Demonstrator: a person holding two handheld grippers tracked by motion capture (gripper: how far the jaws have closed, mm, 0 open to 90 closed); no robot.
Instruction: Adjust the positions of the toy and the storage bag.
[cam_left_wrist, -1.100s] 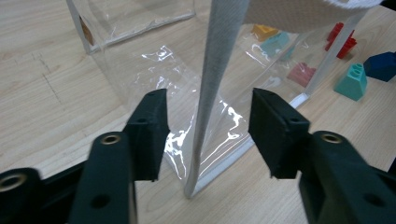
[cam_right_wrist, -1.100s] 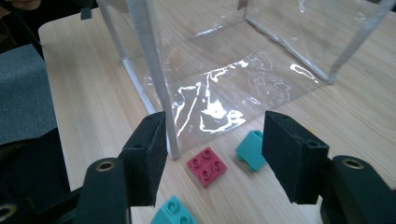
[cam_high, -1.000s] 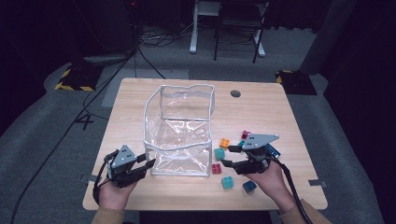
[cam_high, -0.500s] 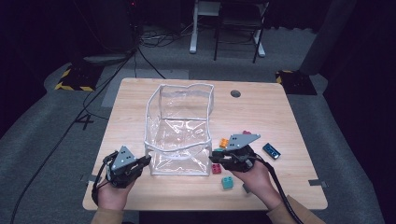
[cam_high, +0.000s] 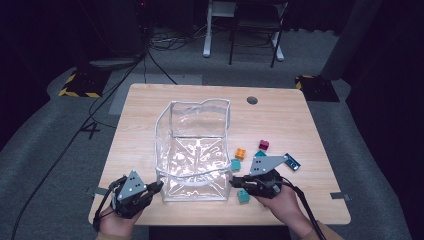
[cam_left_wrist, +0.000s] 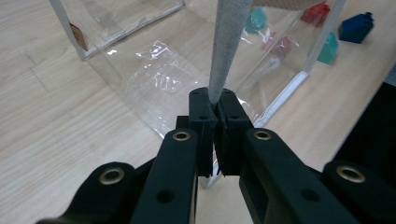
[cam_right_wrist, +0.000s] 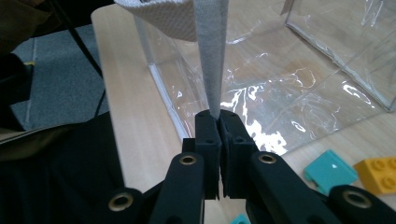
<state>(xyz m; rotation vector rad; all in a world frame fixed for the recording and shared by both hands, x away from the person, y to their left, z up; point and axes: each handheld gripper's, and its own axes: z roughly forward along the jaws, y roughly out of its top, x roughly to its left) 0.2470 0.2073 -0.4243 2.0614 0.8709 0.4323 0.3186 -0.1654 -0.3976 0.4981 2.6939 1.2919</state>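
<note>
Each hand-held gripper is clamped on the grey fabric rim of the one clear plastic bag, which stands open on the table. The left hand-held gripper pinches the rim at the bag's near left corner; in the left gripper view its jaws are pressed together on the grey edging strip, which rises straight up from between them. The right hand-held gripper has the near right corner; in the right gripper view the same strip runs up from its closed jaws. Both sets of jaws have just been closing, with the rim between them. The bag thus sits between the two hand-held grippers and stretches away beyond them. Six small blocks lie around the right hand-held gripper: one teal block just below it, a second teal block just beyond it beside the bag wall, one orange block past that, a third teal block, one magenta block farthest out, and one dark blue block off to its right.
</note>
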